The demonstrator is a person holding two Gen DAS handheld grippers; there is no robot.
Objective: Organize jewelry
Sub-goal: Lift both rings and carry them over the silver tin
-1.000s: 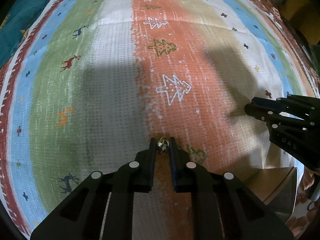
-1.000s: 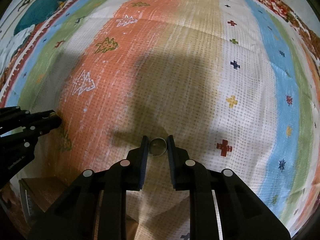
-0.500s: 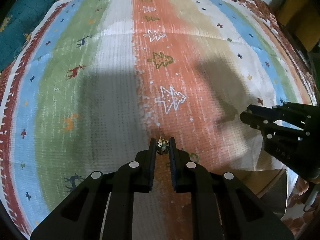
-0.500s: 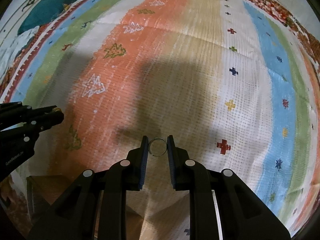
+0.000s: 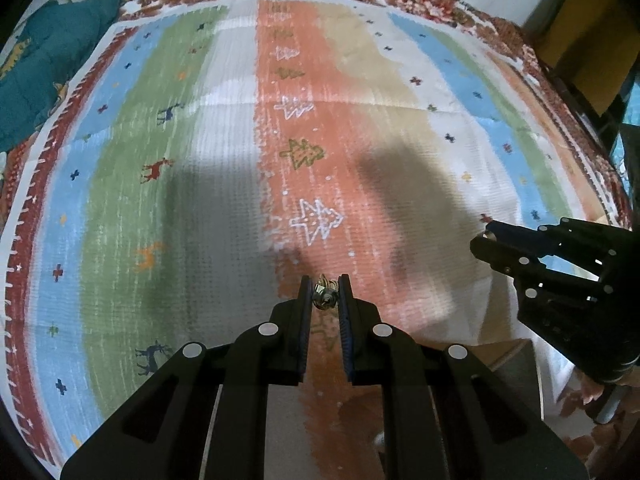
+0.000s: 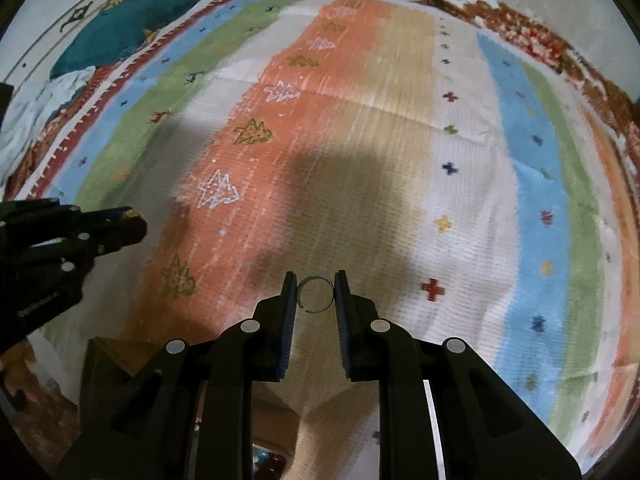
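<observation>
Left claw [image 5: 325,292], nearly closed, grips a small gold jewelry piece [image 5: 325,299]. Right claw [image 6: 316,292], narrowly parted, pinches a thin ring [image 6: 316,294]; striped cloth [image 6: 400,120] at 12 o'clock.

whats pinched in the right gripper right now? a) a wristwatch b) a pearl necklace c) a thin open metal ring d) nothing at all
C: in the right wrist view the right gripper has its jaws closed on a thin metal ring with a small gap in its hoop, held above the striped cloth.
</observation>
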